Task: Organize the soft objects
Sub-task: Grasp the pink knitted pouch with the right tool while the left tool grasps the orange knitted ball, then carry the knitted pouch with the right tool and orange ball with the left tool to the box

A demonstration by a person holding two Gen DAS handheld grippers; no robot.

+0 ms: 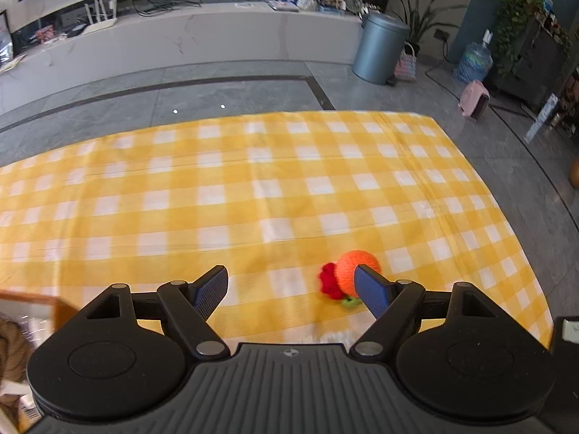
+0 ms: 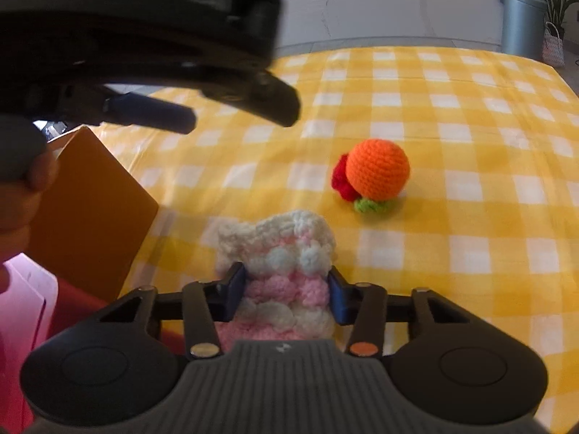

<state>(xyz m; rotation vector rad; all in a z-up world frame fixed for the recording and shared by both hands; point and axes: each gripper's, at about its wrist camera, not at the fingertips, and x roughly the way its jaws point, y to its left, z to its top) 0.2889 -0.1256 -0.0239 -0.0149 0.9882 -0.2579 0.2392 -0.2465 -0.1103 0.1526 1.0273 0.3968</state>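
Two handheld grippers are working over a table covered in a yellow-and-white checked cloth (image 2: 452,115). The right gripper (image 2: 286,291) is closing its blue pads on a pink-and-white crocheted piece (image 2: 282,256) that is lying at the near edge of the cloth; the pads are pressing into both its sides, so the pick-up step appears to be under way. The left gripper (image 1: 291,289) is hanging with its jaws wide open and nothing between them, just beside an orange crocheted ball (image 1: 356,271) with red and green trim, sitting alone near the middle of the cloth. An orange-brown box (image 2: 90,213) is standing at the left edge, probably the container. Next, the right hand likely needs to lift the piece clear and carry it left without squeezing it out. Counted: two grippers, two soft crocheted things, one box.
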